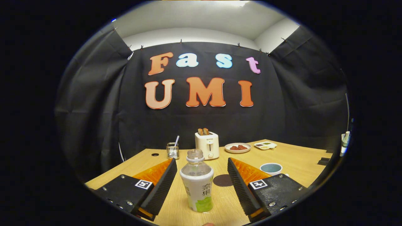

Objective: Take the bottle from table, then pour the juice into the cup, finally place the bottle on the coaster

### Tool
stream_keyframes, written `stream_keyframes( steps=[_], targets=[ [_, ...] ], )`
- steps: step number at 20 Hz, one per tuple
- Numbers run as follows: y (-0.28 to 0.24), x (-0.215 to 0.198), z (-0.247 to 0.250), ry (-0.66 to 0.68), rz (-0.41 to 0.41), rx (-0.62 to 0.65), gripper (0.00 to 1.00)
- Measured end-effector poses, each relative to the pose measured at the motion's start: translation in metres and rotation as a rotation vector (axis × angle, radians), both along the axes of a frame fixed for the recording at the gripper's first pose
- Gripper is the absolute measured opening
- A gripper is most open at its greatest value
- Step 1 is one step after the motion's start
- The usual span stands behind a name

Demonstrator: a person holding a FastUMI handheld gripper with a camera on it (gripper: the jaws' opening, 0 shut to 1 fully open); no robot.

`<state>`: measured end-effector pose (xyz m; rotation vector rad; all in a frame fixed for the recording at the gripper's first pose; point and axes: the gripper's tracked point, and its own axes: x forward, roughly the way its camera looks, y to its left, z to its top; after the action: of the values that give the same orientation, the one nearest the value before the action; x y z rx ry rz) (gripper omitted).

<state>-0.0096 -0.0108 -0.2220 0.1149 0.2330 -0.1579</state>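
A clear bottle point(197, 183) with a white and green label stands upright on the wooden table point(298, 160), with no cap on its neck. It is between the two fingers of my gripper point(201, 163), which is open; neither ribbed pad touches it. Just beyond the right finger point(240, 185) lies a dark round coaster point(222, 180). A pale blue cup point(271, 168) stands further right, behind that finger.
At the back of the table stand a white toaster point(207, 145) with toast in it, a wire holder point(172, 150) with a utensil, a plate of food point(237, 147) and a small divided tray point(265, 145). Black cloth walls close the booth behind.
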Motion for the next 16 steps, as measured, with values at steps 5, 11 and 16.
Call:
stream_keyframes(
  steps=[5,11,16],
  targets=[
    [0.015,-0.001,-0.055,0.128,0.048,0.011,0.97],
    [0.030,0.001,-0.088,0.210,0.110,-0.006,0.94],
    [0.023,0.007,-0.088,0.213,0.101,-0.037,0.78]
  ],
)
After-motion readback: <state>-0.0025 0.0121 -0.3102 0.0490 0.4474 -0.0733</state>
